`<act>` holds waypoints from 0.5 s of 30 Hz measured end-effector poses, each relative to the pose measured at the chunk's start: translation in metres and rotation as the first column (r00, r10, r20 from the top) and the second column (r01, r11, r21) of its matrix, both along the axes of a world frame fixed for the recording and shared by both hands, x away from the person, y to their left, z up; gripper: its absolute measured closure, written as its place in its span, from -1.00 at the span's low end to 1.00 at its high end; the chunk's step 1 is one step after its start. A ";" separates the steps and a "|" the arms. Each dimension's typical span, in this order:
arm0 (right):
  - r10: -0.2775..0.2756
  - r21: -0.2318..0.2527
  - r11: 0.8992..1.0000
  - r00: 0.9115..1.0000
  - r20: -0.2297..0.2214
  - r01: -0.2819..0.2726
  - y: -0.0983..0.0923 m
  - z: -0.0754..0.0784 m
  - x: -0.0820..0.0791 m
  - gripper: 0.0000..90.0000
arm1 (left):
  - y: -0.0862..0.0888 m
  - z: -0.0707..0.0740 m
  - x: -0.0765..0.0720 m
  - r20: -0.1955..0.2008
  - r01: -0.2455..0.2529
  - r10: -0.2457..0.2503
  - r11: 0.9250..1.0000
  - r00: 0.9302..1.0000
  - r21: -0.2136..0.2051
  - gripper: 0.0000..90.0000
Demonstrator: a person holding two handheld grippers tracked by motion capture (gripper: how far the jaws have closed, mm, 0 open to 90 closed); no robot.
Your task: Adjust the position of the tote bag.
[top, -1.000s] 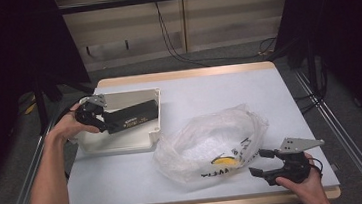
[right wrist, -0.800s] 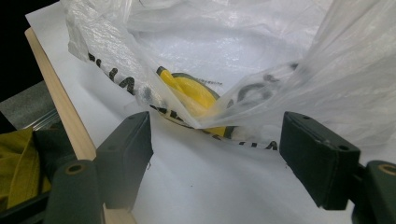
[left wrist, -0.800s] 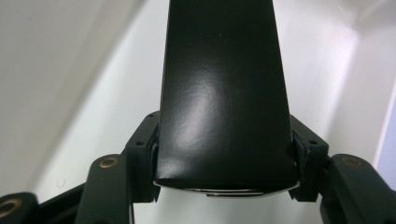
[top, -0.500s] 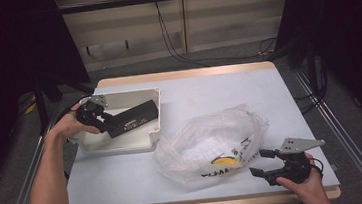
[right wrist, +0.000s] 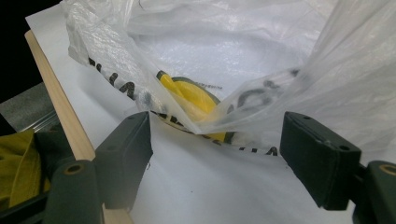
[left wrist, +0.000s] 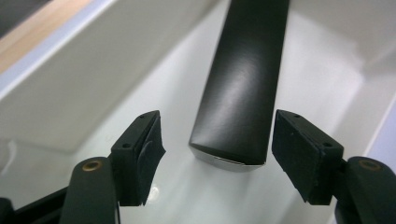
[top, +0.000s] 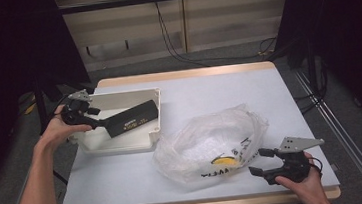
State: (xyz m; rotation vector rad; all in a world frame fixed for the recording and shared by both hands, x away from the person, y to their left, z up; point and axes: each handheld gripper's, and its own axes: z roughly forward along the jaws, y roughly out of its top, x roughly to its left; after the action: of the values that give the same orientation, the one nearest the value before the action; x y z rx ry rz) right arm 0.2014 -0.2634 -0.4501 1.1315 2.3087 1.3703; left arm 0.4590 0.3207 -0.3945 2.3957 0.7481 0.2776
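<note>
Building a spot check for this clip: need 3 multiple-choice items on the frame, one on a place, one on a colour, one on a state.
1. Where is the black box?
A. in the white tray
B. inside the plastic bag
C. on the floor

2. What colour is the round mark printed on the plastic bag?
A. red
B. yellow
C. blue

3. How do the left gripper jaws stand around the black box?
A. clamped tight on it
B. open, pads clear of it
C. shut beside it

Answers:
1 A, the high view shows it lying aslant in the tray, its far end up at the rim.
2 B, the right gripper view shows a yellow patch among black letters.
3 B, the left gripper view shows a gap on each side of the box end; the jaws have just been opening.
</note>
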 end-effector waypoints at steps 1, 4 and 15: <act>0.002 0.000 1.000 1.000 0.003 -0.002 0.000 0.000 0.001 -0.46 | 0.000 0.001 -0.003 -0.001 -0.017 0.017 1.000 1.000 -0.014 -0.16; 0.001 0.001 1.000 1.000 -0.002 -0.001 0.001 -0.001 0.002 -0.46 | 0.001 0.009 -0.009 0.008 -0.076 0.076 0.997 0.997 -0.022 -0.05; 0.003 -0.002 1.000 1.000 -0.001 -0.003 0.000 -0.001 -0.003 -0.46 | -0.005 0.009 -0.045 0.007 -0.227 0.230 0.964 0.973 -0.138 0.08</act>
State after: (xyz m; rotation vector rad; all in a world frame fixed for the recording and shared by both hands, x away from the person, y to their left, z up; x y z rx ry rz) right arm 0.1980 -0.2634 -0.4510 1.1287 2.3132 1.3681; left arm 0.4137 0.3152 -0.3854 2.1754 1.0024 0.3364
